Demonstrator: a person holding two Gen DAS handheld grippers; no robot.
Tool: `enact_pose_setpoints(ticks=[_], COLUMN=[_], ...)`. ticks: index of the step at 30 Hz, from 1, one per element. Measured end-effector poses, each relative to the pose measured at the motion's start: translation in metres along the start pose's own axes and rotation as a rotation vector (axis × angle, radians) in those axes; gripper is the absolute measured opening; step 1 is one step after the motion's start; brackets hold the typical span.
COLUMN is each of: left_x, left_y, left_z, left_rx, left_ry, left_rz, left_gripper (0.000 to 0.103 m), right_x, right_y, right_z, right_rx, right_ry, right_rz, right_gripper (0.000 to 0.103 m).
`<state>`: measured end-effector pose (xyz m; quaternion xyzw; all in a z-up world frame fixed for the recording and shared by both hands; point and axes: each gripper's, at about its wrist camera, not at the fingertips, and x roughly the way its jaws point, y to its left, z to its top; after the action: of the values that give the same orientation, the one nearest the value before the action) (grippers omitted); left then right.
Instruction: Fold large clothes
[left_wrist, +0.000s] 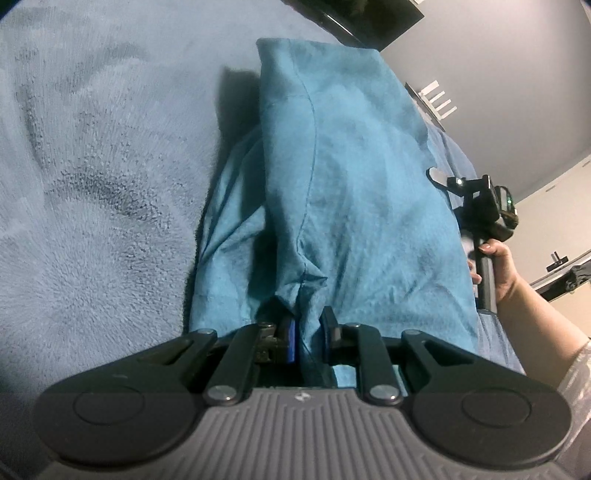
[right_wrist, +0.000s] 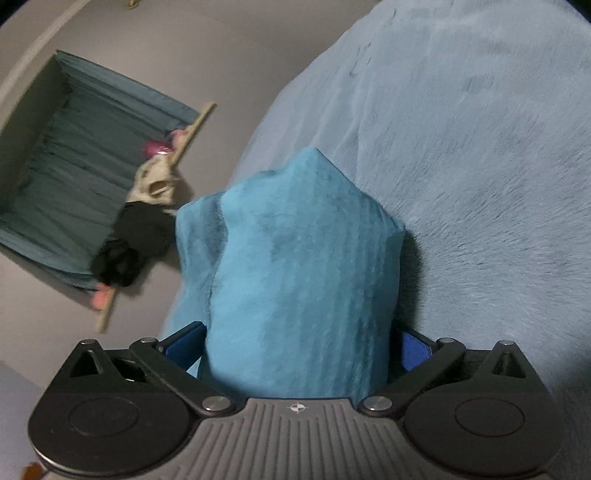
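Left gripper clamped on a bunched seam of the teal garment, fingers nearly together. Right gripper spread wider around a thick fold of cloth, apparently gripping it. Garment held just above the fuzzy blue bed, long axis running toward 12 o'clock from both. Neither hand clearly nearer; right hand seen at 3 o'clock.
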<state>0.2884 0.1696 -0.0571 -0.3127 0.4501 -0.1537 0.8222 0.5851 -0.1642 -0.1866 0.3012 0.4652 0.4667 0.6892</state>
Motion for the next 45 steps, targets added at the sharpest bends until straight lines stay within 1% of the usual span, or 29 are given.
enact_pose_setpoints(ticks=[3,5,7,9,11,12,14,15,16,17,18,19,20,21,22,23,24,26,28,30,31,33,35,36,37,38,41,42,45], left_x=[0.0,0.0,0.0,0.001,0.001,0.002,0.002,0.001,0.001,0.002,0.002,0.001,0.001,0.0,-0.002,-0.006,-0.011,-0.021,-0.03,-0.031,-0.027,-0.012,0.006,0.018,0.028,0.038,0.063,0.069,0.082], left_y=[0.003,0.005,0.006,0.007,0.007,0.006,0.005,0.004,0.003,0.002,0.0,-0.002,-0.004,-0.006,-0.01,-0.015,-0.02,-0.031,-0.042,-0.048,-0.05,-0.053,-0.059,-0.064,-0.069,-0.077,-0.098,-0.102,-0.115], left_z=[0.001,0.001,0.002,0.003,0.004,0.003,0.003,0.003,0.003,0.002,0.002,0.002,0.001,0.001,0.001,0.002,0.001,0.001,-0.002,-0.006,-0.007,-0.011,-0.016,-0.019,-0.022,-0.024,-0.037,-0.042,-0.05], left_rx=[-0.002,-0.002,-0.007,-0.009,-0.014,-0.013,-0.015,-0.013,-0.011,-0.01,-0.009,-0.009,-0.011,-0.009,-0.001,0.008,0.023,0.053,0.082,0.094,0.095,0.089,0.087,0.085,0.091,0.114,0.187,0.193,0.222], left_ry=[0.008,0.009,0.011,0.014,0.015,0.014,0.014,0.014,0.013,0.012,0.007,-0.001,-0.009,-0.019,-0.036,-0.056,-0.08,-0.129,-0.203,-0.245,-0.239,-0.183,-0.136,-0.105,-0.082,-0.065,-0.039,-0.035,-0.048], left_rz=[-0.01,-0.013,-0.018,-0.017,-0.012,-0.008,-0.005,-0.003,-0.001,0.001,0.001,-0.001,-0.003,-0.004,0.006,0.022,0.032,0.024,0.042,0.078,0.071,0.04,0.024,0.006,-0.007,0.004,0.02,0.015,0.014], left_gripper=[0.015,0.015,0.015,0.015,0.015,0.015,0.015,0.015,0.015,0.016,0.016,0.019,0.02,0.026,0.036,0.043,0.049,0.063,0.087,0.092,0.091,0.089,0.074,0.06,0.054,0.053,0.043,0.042,0.041], right_x=[-0.003,-0.013,-0.012,-0.01,0.006,0.01,0.005,0.001,-0.002,-0.009,-0.015,-0.022,-0.032,-0.043,-0.052,-0.066,-0.077,-0.1,-0.121,-0.139,-0.15,-0.17,-0.19,-0.196,-0.202,-0.205,-0.212,-0.214,-0.207], right_y=[-0.008,-0.016,-0.023,-0.028,-0.023,-0.019,-0.01,-0.003,0.004,0.01,0.015,0.02,0.025,0.027,0.028,0.027,0.024,0.016,0.011,0.005,0.003,0.001,-0.002,-0.001,0.0,0.001,0.014,0.026,0.051], right_z=[0.006,0.004,0.003,0.001,0.006,0.004,-0.011,-0.018,-0.023,-0.032,-0.04,-0.047,-0.058,-0.068,-0.077,-0.089,-0.1,-0.117,-0.131,-0.134,-0.132,-0.123,-0.104,-0.096,-0.082,-0.07,-0.027,-0.006,0.038], right_rx=[-0.018,0.004,0.019,0.028,0.027,0.026,0.029,0.028,0.017,0.008,0.007,0.006,0.004,0.012,0.023,0.043,0.074,0.149,0.193,0.225,0.235,0.227,0.199,0.186,0.16,0.137,0.039,-0.007,-0.14], right_ry=[0.003,-0.019,-0.032,-0.02,-0.005,-0.01,-0.05,-0.071,-0.102,-0.136,-0.172,-0.212,-0.256,-0.301,-0.333,-0.368,-0.401,-0.464,-0.522,-0.569,-0.592,-0.627,-0.629,-0.623,-0.608,-0.592,-0.512,-0.478,-0.386], right_rz=[0.055,0.113,0.135,0.129,0.101,0.083,0.051,0.043,0.035,0.025,0.023,0.022,0.019,0.017,0.013,0.003,-0.003,-0.009,-0.023,-0.044,-0.062,-0.097,-0.122,-0.138,-0.165,-0.184,-0.236,-0.249,-0.281], right_gripper=[0.103,0.103,0.103,0.103,0.103,0.103,0.103,0.101,0.094,0.09,0.084,0.079,0.077,0.074,0.071,0.07,0.068,0.068,0.067,0.067,0.067,0.067,0.067,0.067,0.067,0.067,0.068,0.068,0.069])
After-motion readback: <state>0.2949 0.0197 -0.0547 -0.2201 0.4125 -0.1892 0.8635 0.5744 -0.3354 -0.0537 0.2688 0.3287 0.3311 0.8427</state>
